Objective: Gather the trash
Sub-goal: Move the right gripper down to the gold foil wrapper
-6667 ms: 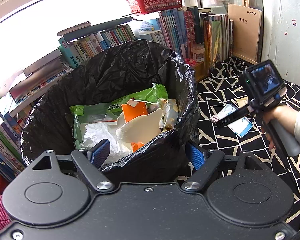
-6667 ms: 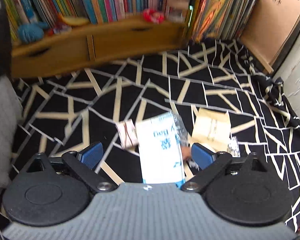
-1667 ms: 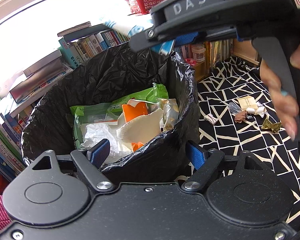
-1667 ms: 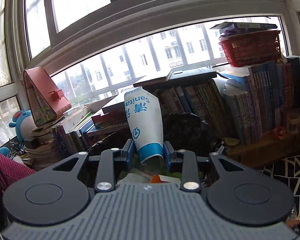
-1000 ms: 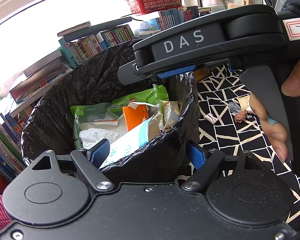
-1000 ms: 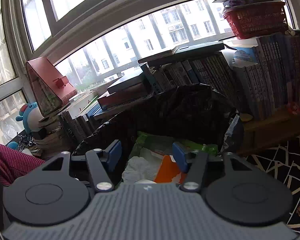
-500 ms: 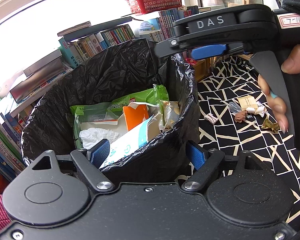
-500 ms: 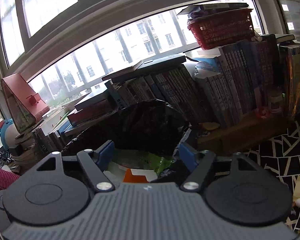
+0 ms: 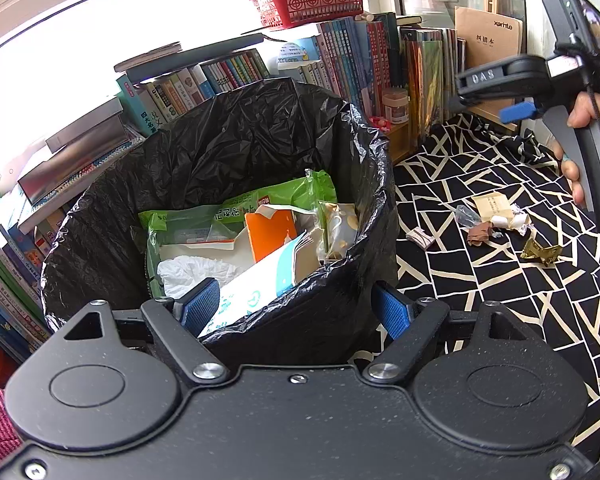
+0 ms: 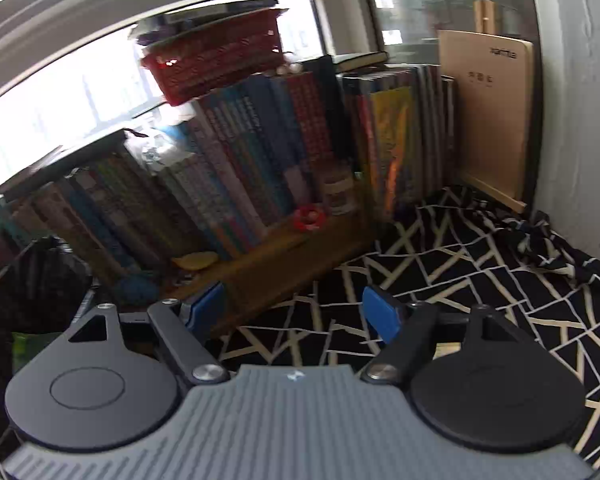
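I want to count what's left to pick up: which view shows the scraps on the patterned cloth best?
The left wrist view: the scraps lie in plain sight on the cloth, right of the bin, sharp enough to tell apart. The right wrist view is blurred and shows only cloth, books and the bin's dark edge, no scraps.

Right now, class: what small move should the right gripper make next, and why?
Probably lower the right gripper, jaws just opened and empty, toward the wrappers lying on the patterned cloth; the bin already holds the blue-and-white pack.
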`<state>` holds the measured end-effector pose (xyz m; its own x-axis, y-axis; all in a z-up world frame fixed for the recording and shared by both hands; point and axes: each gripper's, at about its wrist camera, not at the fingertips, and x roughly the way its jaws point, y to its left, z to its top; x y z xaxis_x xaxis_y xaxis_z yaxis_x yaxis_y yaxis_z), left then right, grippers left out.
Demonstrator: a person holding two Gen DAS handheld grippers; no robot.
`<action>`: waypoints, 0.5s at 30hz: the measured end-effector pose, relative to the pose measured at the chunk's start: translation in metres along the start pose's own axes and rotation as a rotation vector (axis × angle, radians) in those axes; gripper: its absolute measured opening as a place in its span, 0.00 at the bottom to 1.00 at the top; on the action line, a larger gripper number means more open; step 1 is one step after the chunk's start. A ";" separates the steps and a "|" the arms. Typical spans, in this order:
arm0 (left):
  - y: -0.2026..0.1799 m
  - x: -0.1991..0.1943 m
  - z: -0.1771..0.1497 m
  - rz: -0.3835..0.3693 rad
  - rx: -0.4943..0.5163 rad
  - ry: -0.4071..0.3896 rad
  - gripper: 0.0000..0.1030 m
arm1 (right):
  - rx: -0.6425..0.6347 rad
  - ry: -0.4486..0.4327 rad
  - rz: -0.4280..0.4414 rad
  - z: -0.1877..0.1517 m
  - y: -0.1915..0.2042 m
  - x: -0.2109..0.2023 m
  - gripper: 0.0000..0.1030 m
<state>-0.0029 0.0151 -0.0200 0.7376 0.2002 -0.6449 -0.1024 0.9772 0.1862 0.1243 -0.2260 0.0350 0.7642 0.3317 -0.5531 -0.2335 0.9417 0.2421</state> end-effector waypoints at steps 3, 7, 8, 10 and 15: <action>0.000 0.000 0.000 -0.002 -0.001 0.000 0.78 | 0.043 0.058 -0.128 -0.002 -0.021 0.013 0.84; 0.000 -0.002 0.000 -0.003 -0.002 0.000 0.78 | 0.165 0.226 -0.261 -0.017 -0.055 0.037 0.84; 0.000 -0.002 0.001 -0.004 -0.002 0.000 0.78 | 0.187 0.261 -0.290 -0.022 -0.063 0.042 0.84; 0.000 -0.002 0.002 -0.006 -0.004 0.001 0.78 | 0.231 0.335 -0.353 -0.035 -0.078 0.051 0.84; 0.000 -0.003 0.002 -0.007 -0.004 0.001 0.78 | 0.474 0.462 -0.441 -0.073 -0.118 0.060 0.86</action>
<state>-0.0037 0.0141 -0.0169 0.7379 0.1930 -0.6468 -0.0997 0.9789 0.1783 0.1537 -0.3133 -0.0843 0.3756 0.0211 -0.9265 0.3926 0.9020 0.1797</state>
